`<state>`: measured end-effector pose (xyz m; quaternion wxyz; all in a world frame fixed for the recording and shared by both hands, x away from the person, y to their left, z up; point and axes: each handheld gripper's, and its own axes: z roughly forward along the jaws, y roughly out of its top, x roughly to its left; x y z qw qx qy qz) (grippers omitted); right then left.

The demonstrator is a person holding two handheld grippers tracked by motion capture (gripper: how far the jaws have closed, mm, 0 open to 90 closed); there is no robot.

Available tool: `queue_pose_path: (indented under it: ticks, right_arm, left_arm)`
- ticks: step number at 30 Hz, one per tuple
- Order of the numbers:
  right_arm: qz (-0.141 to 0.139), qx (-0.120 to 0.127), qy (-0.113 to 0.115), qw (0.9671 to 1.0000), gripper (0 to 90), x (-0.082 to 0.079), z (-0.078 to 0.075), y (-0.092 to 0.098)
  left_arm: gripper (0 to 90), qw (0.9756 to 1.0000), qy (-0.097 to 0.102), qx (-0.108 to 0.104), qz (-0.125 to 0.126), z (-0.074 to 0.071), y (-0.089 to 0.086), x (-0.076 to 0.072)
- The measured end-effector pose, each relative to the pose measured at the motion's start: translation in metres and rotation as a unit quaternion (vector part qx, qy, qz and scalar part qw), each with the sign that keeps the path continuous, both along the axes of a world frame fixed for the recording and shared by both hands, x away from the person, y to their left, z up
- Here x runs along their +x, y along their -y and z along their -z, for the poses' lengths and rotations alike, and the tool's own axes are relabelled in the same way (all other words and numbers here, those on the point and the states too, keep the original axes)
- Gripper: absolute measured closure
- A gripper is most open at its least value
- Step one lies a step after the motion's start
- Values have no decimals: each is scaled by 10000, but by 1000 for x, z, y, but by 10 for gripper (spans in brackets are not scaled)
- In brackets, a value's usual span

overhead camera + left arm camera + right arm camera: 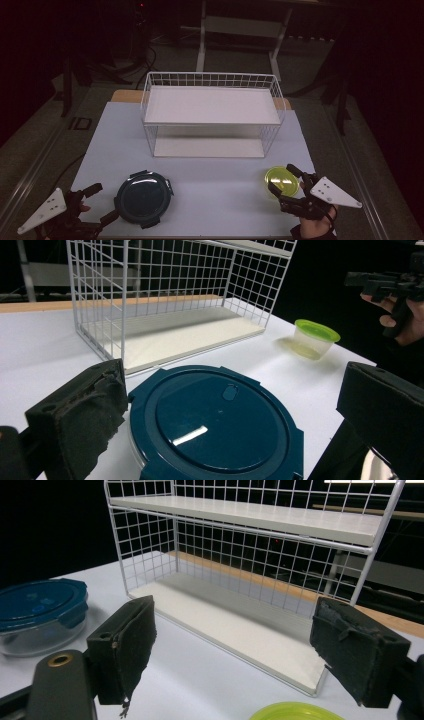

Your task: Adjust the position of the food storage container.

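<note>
Between wide-open right tongs (286,179), green-lidded cup (281,181) nears table edge (320,172).

We see a glossy dark blue plastic lid (217,422) on a clear glass-like container (35,635), a smooth lime-green plastic lid (317,330) on a translucent tub (311,346), a white coated wire rack (212,114) with matt shelves, a matt pale desk (215,197), rough black foam pads (125,645).

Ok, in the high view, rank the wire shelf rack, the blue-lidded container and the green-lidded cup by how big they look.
1. Wire shelf rack: by far the largest, though farthest back.
2. Blue-lidded container: clearly mid-sized.
3. Green-lidded cup: smallest; it sits about as near the camera as the container, so the ranking looks safe.
</note>
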<state>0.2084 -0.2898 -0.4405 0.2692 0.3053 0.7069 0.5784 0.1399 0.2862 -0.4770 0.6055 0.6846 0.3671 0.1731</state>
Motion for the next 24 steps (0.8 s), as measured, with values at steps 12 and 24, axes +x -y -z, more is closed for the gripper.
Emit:
queue_pose_path:
  ticks: [12,24]
  right_arm:
    - [30,-23,40,10000,174,-3,-2,-2]
    - [128,-30,60,9999,160,-5,-2,-4]
  left_arm:
    - [0,9997,143,-161,134,-17,-1,1]
    - [22,9992,187,128,328,-44,-15,21]
